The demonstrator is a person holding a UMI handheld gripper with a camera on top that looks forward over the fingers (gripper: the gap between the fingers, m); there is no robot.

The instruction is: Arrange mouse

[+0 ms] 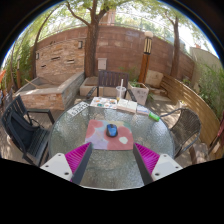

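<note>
A dark blue mouse (112, 130) lies on a reddish mouse mat (103, 133) near the middle of a round glass table (70, 128). A small white item (124, 140) lies on the mat's near right part. My gripper (112, 160) hovers above the table's near edge, well short of the mouse. Its fingers (80, 156) are spread wide with nothing between them, pink pads facing inward.
Papers and a box (108, 103) lie at the table's far side, with a clear cup (122, 93) and a green item (154, 117) to the right. Dark chairs (24, 128) stand left and right (186, 128). A brick wall (120, 50) and a tree stand beyond.
</note>
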